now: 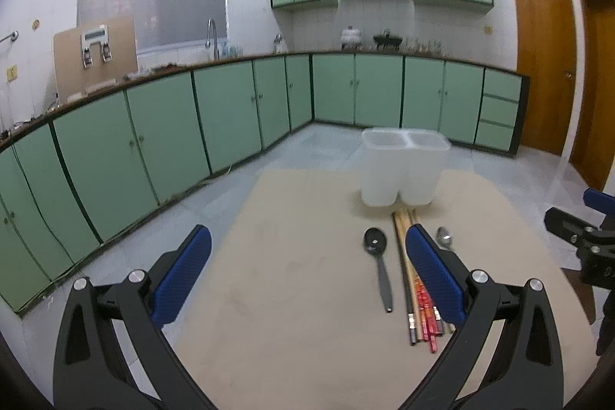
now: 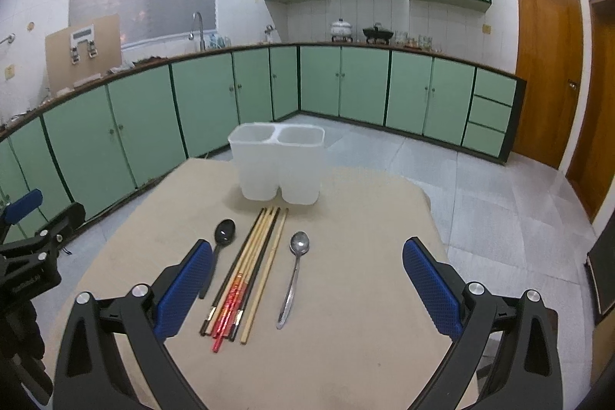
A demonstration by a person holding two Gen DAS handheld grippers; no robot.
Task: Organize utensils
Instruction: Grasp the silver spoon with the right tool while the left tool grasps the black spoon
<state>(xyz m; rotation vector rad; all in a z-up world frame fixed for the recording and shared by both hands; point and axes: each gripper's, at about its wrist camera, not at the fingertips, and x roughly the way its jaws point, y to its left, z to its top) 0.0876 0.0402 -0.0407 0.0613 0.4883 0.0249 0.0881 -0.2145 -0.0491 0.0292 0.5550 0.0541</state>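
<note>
A bundle of chopsticks [image 2: 246, 271] lies at frame centre on the beige table [image 2: 346, 352], long axis running from lower left up toward the white two-compartment holder [image 2: 278, 164] just beyond its tips. Left of the bundle lies a black spoon [image 2: 221, 248], right of it a metal spoon [image 2: 294, 275]; both bowls point toward the holder, handles toward the cameras. The right gripper [image 2: 307, 248] hovers above the table, jaws spread wide, holding nothing. The left gripper [image 1: 307, 237], also spread wide and empty, hovers with its right finger overlapping the chopsticks in view. Green cabinets [image 2: 215, 95] line the walls behind.
</note>
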